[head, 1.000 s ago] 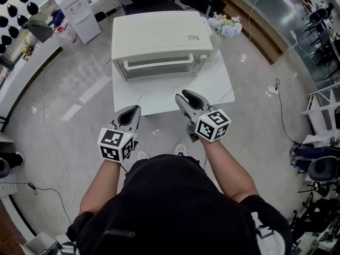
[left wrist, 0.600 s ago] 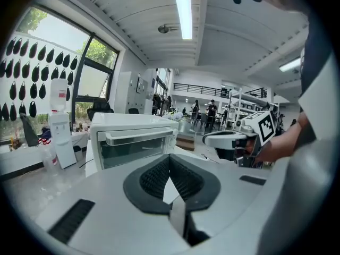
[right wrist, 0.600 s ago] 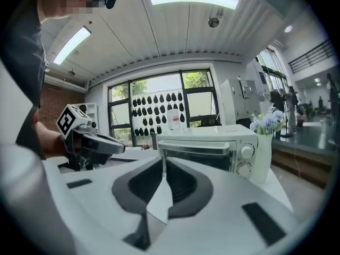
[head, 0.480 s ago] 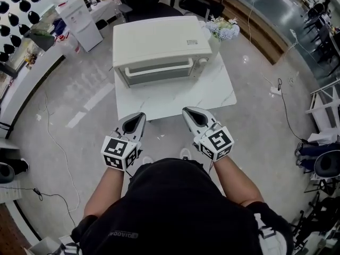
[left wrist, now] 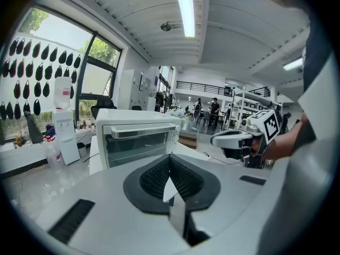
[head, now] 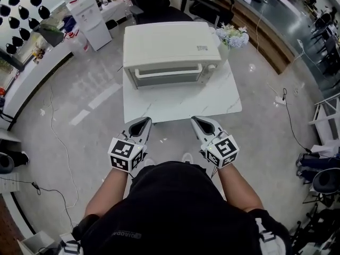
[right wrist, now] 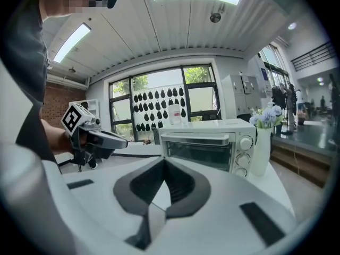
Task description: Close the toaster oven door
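White marble table (head: 180, 97) carries the cream toaster oven (head: 170, 49) on its far half. The oven's door (head: 169, 76) sits flat against the front, so the task looks finished. Both hands have drawn back toward the person, well clear of the oven. The right gripper (head: 199, 122) has just been closing its jaws on nothing, and they now meet. The left gripper (head: 142, 124) is likewise pinched together and empty.
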Demonstrator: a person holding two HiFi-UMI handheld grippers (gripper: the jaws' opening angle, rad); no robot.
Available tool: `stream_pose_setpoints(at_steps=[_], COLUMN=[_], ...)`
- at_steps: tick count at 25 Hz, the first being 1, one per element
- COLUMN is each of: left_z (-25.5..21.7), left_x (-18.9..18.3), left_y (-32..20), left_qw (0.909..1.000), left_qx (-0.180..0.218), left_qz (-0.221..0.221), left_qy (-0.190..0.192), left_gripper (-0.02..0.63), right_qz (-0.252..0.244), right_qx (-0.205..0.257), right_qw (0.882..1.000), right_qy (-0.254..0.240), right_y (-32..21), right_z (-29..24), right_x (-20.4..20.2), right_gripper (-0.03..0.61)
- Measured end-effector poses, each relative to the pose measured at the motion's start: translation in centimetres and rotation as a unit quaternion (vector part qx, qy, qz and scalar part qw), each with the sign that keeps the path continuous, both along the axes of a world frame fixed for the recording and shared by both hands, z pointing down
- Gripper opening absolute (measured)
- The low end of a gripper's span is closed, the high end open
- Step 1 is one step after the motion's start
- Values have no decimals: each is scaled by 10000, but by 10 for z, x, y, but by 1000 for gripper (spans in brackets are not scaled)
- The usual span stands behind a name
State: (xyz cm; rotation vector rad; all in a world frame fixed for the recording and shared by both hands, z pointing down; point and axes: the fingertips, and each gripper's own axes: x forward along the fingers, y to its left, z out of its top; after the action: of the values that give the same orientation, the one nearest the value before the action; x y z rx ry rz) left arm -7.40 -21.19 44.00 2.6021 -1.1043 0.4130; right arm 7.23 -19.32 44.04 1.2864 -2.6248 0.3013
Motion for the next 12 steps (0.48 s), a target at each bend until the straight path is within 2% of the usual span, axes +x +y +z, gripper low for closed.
stream_pose_setpoints(at_steps=[12], left_z=[-1], left_x=[-2], left_y=[1], left_qw=[10000], left_qx=[6], left_qz=[-52], left_qy=[-13], left_gripper=[3], right_qz=[-18], right_qx=[-125], right_qw=[9999], right_qy=[-95], right_y=[0], right_z=[2], right_x=[-1], right_gripper=[2])
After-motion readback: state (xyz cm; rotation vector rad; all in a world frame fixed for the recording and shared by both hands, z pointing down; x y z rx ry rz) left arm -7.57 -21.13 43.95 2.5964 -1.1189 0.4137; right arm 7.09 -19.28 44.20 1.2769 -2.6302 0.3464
